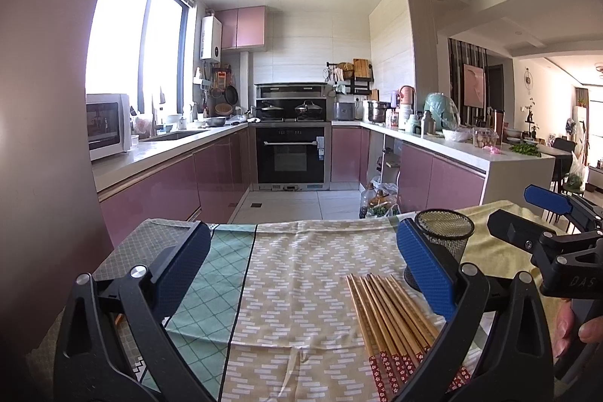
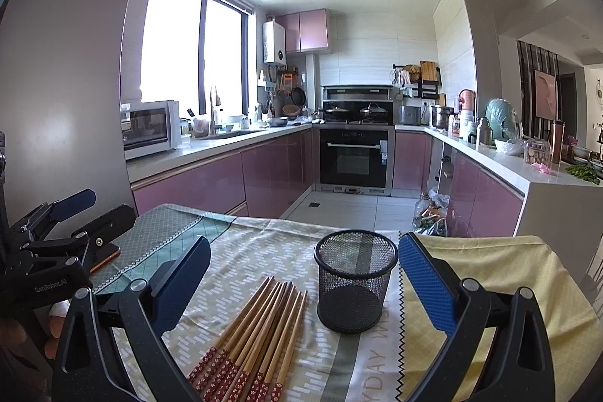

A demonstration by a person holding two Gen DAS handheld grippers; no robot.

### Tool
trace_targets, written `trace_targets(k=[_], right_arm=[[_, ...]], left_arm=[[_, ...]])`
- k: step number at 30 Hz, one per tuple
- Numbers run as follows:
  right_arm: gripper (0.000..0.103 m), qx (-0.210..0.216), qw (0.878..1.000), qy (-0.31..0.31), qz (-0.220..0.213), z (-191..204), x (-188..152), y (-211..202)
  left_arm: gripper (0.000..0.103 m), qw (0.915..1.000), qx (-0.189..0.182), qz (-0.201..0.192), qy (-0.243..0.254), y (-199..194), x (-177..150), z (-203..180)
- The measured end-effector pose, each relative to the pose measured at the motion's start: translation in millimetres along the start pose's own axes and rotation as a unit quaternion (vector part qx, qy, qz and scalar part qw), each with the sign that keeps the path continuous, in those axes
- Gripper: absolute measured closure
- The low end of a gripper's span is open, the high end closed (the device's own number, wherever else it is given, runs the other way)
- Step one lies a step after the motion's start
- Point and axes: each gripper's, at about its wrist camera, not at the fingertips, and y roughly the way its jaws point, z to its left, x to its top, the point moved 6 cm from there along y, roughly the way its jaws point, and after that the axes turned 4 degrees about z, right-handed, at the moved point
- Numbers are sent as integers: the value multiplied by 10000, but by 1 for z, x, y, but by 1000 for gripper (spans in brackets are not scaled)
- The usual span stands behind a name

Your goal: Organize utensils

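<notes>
"GenRobot.AI" is read on the left gripper body; "DAS" on the right gripper; "YDAY WI.." partly legible on the tablecloth.

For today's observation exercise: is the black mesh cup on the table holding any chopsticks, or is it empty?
Empty. The mesh cup stands upright with its bare bottom visible; the chopsticks all lie on the tablecloth beside it.

A bundle of wooden chopsticks lies flat on the patterned cloth, its red flower-printed ends nearest and its bare tips fanning slightly toward the far side. Just to their right stands a black wire-mesh cup, upright and empty, close beside the tips without touching them.
</notes>
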Motion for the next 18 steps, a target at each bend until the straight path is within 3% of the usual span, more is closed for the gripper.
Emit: trace_targets(k=[7, 11, 14, 18], right_arm=[[9, 55, 9887, 65, 1496, -9, -47, 45], [24, 196, 9729, 148, 2300, -9, -80, 73], [35, 264, 9657, 166, 2577, -7, -92, 86], [41, 221, 9615, 87, 2739, -5, -101, 99]], left_arm=[[6, 9924, -208, 1151, 393, 46, -34, -7], [12, 9816, -284, 1805, 558, 76, -62, -13], [18, 9738, -361, 2164, 599, 95, -79, -20], [25, 9646, -534, 2504, 632, 119, -100, -28]])
